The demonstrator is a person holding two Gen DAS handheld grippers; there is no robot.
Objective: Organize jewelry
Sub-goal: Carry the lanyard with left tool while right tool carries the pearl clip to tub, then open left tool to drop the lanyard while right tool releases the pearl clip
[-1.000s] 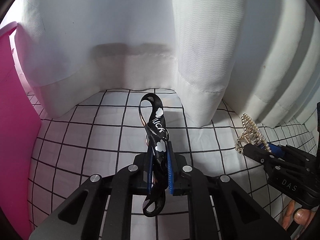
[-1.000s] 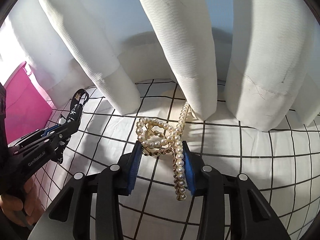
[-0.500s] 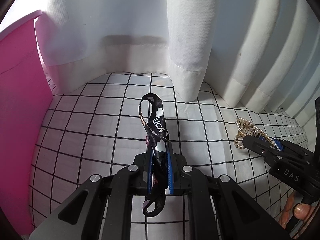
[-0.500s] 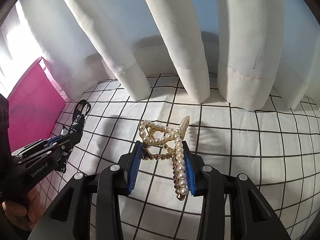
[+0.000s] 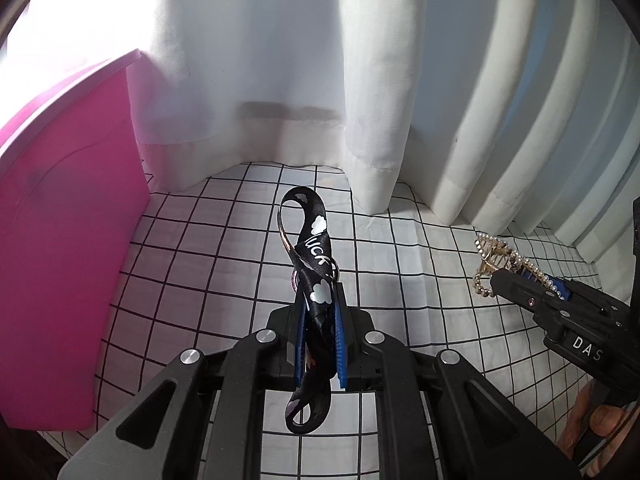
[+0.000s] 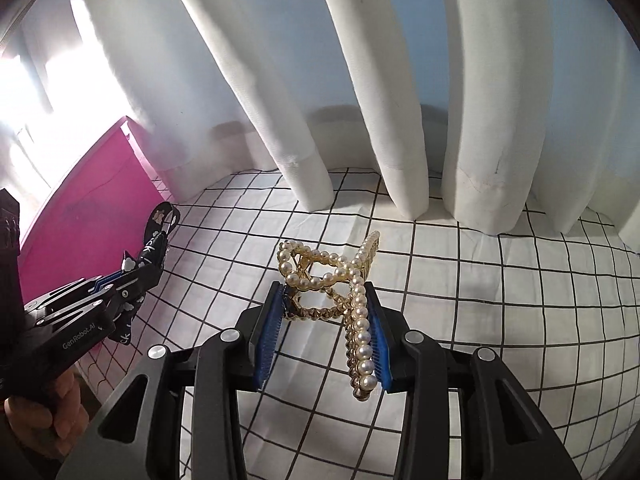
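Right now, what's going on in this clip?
A person holds a gripper in each hand above a white tablecloth with a black grid. The left gripper is clamped on a black fabric strap printed with white clouds. The right gripper grips a gold hair claw lined with pearls. Both items are held off the cloth. A pink box stands at the left, white curtains behind.

My left camera looks along its fingers, close over the checked cloth (image 5: 224, 248), toward the curtain (image 5: 280, 80). My right camera does likewise from the right side. Both share cloth, curtain and pink box (image 5: 60, 240); each sees the other gripper.
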